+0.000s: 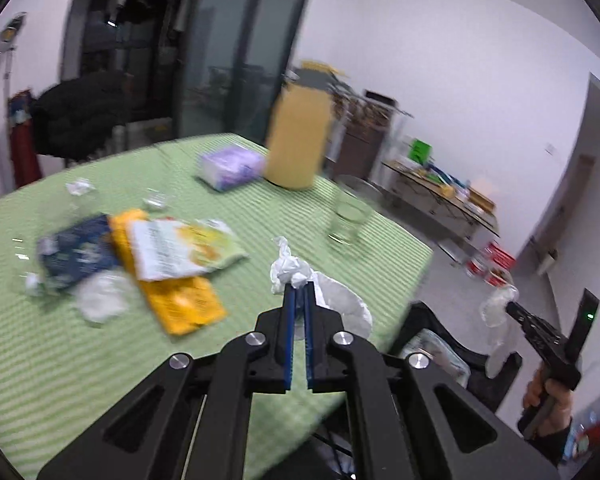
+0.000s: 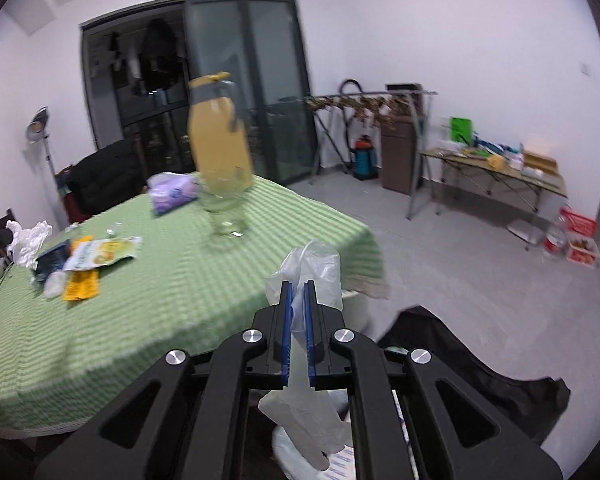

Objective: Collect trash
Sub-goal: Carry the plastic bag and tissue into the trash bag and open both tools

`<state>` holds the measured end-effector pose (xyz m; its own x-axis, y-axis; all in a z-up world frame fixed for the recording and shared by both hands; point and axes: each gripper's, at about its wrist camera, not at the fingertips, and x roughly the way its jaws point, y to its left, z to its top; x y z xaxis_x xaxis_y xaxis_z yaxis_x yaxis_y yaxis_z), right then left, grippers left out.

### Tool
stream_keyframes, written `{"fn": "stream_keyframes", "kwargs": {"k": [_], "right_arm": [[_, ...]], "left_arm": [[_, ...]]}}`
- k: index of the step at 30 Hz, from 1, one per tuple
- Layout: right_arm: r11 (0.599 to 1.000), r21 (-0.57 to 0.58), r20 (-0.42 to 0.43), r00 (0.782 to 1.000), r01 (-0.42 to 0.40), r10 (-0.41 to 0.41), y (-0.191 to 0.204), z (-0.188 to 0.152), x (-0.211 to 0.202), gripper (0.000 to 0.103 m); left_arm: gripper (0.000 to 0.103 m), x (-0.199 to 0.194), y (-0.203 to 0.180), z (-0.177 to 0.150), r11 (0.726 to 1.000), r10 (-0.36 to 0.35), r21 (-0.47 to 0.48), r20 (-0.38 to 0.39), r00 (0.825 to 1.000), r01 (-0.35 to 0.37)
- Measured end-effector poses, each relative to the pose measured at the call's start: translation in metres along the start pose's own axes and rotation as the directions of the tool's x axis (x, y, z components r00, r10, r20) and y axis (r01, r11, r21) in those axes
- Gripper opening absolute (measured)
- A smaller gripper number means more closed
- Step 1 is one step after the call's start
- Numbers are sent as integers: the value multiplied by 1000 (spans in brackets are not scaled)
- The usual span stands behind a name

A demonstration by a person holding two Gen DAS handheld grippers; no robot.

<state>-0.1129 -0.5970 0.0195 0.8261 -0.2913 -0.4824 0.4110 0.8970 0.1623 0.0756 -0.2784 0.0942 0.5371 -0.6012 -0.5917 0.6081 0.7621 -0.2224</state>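
My left gripper [image 1: 299, 286] is shut on a crumpled white tissue [image 1: 290, 270], held above the near right part of the green checked table [image 1: 80, 360]. On the cloth to its left lie a yellow packet [image 1: 180, 304], a white and green snack bag [image 1: 180, 248], a dark blue packet [image 1: 76, 252] and a clear plastic scrap [image 1: 100, 296]. My right gripper [image 2: 299, 288] is shut on a clear plastic bag [image 2: 320, 264] off the table's right edge, above an open black trash bag [image 2: 480, 372]. From the right wrist, the left gripper [image 2: 4, 237] and its tissue [image 2: 30, 238] show at far left.
A tall yellow bottle [image 1: 298, 140], a drinking glass [image 1: 348, 216] and a purple tissue pack [image 1: 228, 166] stand on the table's far side. A dark jacket hangs on a chair [image 1: 80, 120] behind. A folding table [image 2: 496, 168] and a drying rack [image 2: 372, 104] line the far wall.
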Motion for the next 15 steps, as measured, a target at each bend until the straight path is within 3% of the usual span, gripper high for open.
{"fn": "stream_keyframes", "kwargs": {"k": [4, 7, 15], "right_arm": [[997, 78, -75, 997, -3, 8, -34, -18, 18, 6], [989, 145, -142, 990, 21, 0, -55, -40, 37, 6], [973, 214, -252, 967, 91, -34, -86, -85, 64, 6]], "left_arm": [[1, 32, -34, -19, 997, -78, 5, -70, 995, 78], [1, 61, -64, -40, 990, -137, 11, -147, 980, 140], [1, 122, -120, -88, 978, -170, 64, -316, 933, 199]]}}
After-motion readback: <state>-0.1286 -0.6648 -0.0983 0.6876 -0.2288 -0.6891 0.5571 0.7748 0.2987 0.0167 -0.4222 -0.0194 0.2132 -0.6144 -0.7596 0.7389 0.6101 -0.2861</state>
